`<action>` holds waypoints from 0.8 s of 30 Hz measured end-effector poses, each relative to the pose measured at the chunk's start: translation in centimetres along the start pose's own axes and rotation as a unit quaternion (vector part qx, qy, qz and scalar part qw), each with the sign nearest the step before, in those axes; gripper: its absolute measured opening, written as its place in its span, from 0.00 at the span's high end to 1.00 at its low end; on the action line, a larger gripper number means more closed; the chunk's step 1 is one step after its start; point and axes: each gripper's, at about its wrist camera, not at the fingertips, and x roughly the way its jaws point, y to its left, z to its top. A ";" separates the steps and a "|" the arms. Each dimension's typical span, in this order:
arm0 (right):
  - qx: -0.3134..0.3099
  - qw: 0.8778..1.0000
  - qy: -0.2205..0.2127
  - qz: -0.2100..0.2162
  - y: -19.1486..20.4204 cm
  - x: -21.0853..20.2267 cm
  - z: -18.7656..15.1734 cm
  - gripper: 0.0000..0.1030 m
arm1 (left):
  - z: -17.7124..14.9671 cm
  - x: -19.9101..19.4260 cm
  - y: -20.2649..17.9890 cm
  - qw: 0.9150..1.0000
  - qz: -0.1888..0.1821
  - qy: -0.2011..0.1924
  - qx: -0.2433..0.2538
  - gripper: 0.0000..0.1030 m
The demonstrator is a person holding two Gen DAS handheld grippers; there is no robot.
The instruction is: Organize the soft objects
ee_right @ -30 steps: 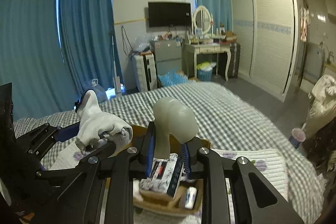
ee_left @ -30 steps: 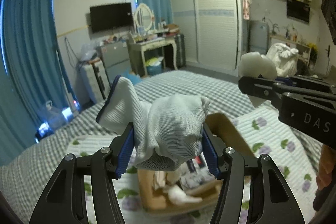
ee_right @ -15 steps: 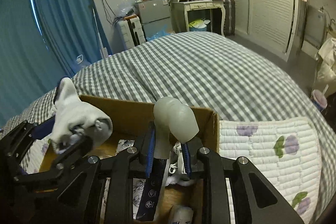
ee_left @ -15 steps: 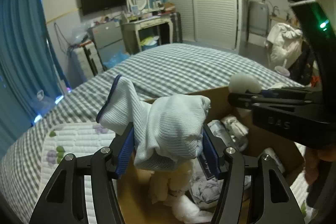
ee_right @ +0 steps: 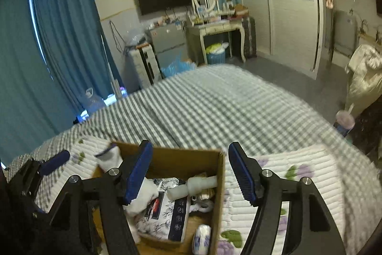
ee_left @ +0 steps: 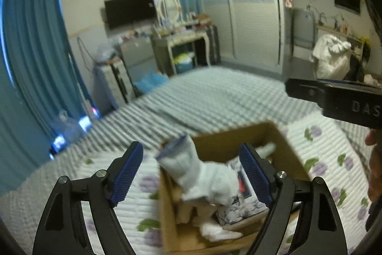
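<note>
My left gripper hangs above an open cardboard box, its jaws opening wide. A white sock sits loose on the box's left side, untouched by either blue pad. The right gripper is over the same box, jaws opening with nothing pressed between them. Below it a pale soft bone-shaped piece lies inside the box. In the right wrist view the sock pokes up at the box's left corner. One finger of the right gripper crosses the left wrist view's right edge.
The box holds a floral-print pack, a small printed roll and other soft white items. It stands on a white quilted pad with purple flowers over a grey checked bedcover. A hand shows at the right edge.
Both grippers have gone from shut to open. The sock has left the left pads and the pale piece has left the right pads; both now lie in the box.
</note>
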 end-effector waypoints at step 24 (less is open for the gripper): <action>-0.070 0.969 -0.237 0.016 5.6 -36.9 -4.4 0.00 | -2.3 -35.1 3.3 0.963 0.033 -0.257 -0.080 0.02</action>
